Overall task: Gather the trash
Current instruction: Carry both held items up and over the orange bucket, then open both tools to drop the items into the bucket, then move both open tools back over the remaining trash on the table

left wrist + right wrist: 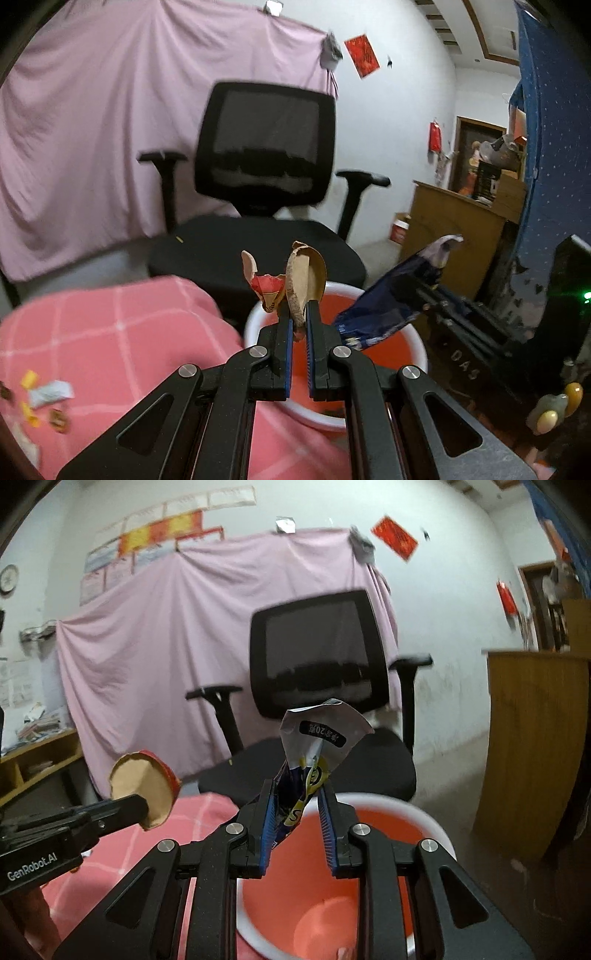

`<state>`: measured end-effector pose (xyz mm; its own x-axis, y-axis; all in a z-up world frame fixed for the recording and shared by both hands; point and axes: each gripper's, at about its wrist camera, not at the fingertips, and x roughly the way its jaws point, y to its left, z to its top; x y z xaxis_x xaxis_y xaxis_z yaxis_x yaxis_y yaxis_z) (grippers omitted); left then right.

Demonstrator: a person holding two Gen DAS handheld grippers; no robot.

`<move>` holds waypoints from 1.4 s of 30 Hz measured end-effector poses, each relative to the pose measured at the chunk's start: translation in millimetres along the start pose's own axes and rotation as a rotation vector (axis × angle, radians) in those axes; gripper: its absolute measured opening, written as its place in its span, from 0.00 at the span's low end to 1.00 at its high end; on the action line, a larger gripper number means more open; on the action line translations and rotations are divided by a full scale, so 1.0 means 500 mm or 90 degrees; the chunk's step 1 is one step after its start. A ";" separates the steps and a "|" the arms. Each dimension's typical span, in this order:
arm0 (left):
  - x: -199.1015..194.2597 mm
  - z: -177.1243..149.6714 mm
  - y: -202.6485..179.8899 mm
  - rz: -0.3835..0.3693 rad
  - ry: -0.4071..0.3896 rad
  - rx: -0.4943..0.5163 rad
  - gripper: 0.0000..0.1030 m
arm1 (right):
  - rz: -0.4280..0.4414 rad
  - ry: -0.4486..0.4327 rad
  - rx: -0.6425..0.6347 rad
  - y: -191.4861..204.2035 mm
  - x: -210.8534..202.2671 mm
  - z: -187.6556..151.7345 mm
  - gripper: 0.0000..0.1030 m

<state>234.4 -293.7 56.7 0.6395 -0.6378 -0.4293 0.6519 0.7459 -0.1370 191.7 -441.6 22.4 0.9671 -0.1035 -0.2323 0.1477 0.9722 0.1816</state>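
Note:
My left gripper [299, 314] is shut on a crushed paper cup [301, 280], brown inside and red outside, held above the near rim of a red bucket with a white rim [252, 325]. My right gripper [295, 790] is shut on a crumpled blue and white snack wrapper [317, 734], hanging over the same bucket [437, 829]. In the right wrist view the left gripper [142, 806] and its cup [142, 788] reach in from the left. In the left wrist view the right gripper [417, 291] and its wrapper [384, 310] come in from the right.
A pink checked cloth [110, 332] covers the surface left of the bucket, with several small scraps [48, 395] on it. A black office chair [258, 155] stands just behind the bucket. A wooden cabinet [454, 229] is at the right, a pink sheet [92, 129] on the wall.

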 end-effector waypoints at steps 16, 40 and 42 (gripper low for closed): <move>0.046 -0.005 0.042 -0.021 0.080 -0.079 0.09 | -0.010 0.048 0.061 -0.052 0.020 -0.010 0.37; -0.262 -0.067 0.196 0.270 -0.178 -0.180 0.99 | 0.135 -0.099 0.036 0.104 -0.044 0.011 1.00; -0.287 -0.073 0.212 0.301 -0.184 -0.179 0.99 | 0.153 -0.109 0.018 0.133 -0.049 0.010 1.00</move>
<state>196.6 -116.1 71.1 0.9432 -0.2227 -0.2466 0.1639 0.9574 -0.2378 178.9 -375.6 44.7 0.9956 0.0923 -0.0147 -0.0862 0.9673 0.2385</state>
